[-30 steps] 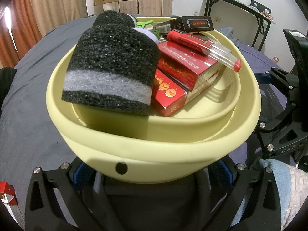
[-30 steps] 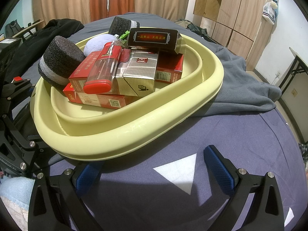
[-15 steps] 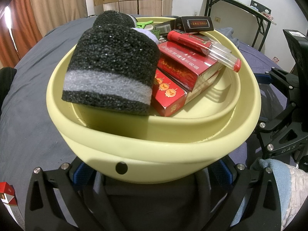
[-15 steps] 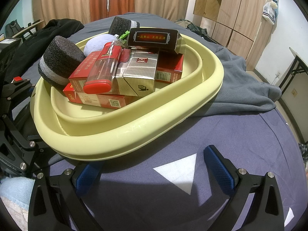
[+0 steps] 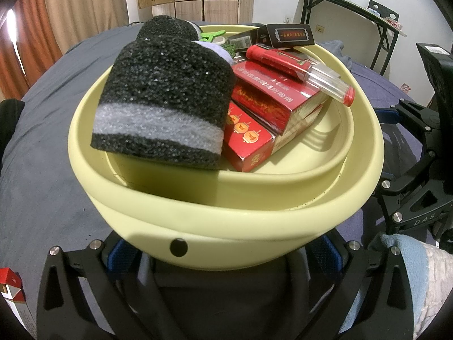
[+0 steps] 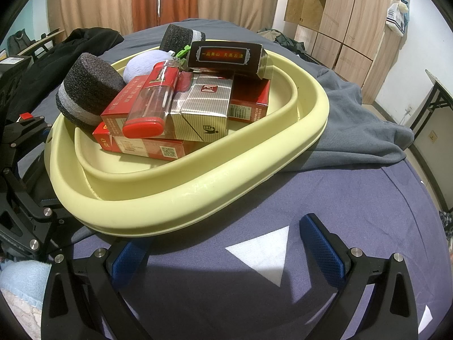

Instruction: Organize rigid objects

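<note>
A pale yellow basin point(image 5: 226, 226) point(image 6: 198, 189) sits on a dark blue bed cover and holds a black foam block with a grey band point(image 5: 164, 107) point(image 6: 85, 90), red cartons point(image 5: 271, 96) point(image 6: 141, 144), a silver carton point(image 6: 203, 107), a dark box point(image 6: 226, 56) and a large red lighter point(image 5: 300, 70) point(image 6: 153, 99). My left gripper point(image 5: 223, 257) is open, its blue pads point(image 5: 119, 257) under the basin's near rim. My right gripper point(image 6: 226, 252) is open and empty, just in front of the basin's side.
A grey cloth point(image 6: 362, 130) lies bunched beside the basin. A red and white carton point(image 5: 11, 289) lies at the left gripper's lower left. Black clothing point(image 6: 65, 53) lies at the far left. A black-legged table point(image 5: 354, 22) and wooden wardrobes point(image 6: 339, 22) stand behind.
</note>
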A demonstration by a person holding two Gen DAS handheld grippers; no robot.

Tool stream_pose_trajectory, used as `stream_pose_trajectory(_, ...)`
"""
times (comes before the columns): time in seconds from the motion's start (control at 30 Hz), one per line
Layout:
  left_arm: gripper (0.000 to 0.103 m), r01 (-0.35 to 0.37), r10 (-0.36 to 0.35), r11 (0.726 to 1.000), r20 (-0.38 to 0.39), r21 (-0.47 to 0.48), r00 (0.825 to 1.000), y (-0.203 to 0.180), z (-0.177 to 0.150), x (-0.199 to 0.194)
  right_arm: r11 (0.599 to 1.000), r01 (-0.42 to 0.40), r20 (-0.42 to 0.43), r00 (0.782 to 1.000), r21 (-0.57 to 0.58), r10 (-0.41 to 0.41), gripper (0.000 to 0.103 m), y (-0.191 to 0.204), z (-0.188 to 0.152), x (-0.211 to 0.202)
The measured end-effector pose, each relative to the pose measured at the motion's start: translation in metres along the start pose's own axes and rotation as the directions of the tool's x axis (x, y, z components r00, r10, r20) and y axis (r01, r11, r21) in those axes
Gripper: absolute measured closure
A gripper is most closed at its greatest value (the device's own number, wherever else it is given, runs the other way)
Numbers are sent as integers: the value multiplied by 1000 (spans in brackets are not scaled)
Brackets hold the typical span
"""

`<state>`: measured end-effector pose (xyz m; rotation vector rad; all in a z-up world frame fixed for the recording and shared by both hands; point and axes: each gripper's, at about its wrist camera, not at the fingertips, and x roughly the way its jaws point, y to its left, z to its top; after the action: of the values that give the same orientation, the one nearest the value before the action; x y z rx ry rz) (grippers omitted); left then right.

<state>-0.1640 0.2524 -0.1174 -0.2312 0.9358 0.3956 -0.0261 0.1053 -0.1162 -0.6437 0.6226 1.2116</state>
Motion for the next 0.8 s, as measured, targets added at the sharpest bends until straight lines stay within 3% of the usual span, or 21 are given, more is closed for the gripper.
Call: stream_pose_trajectory(0.8,0,0,0,1000,1,0,1000,0,0,0,1000,0,0,1000,0,0,0,0,0,0)
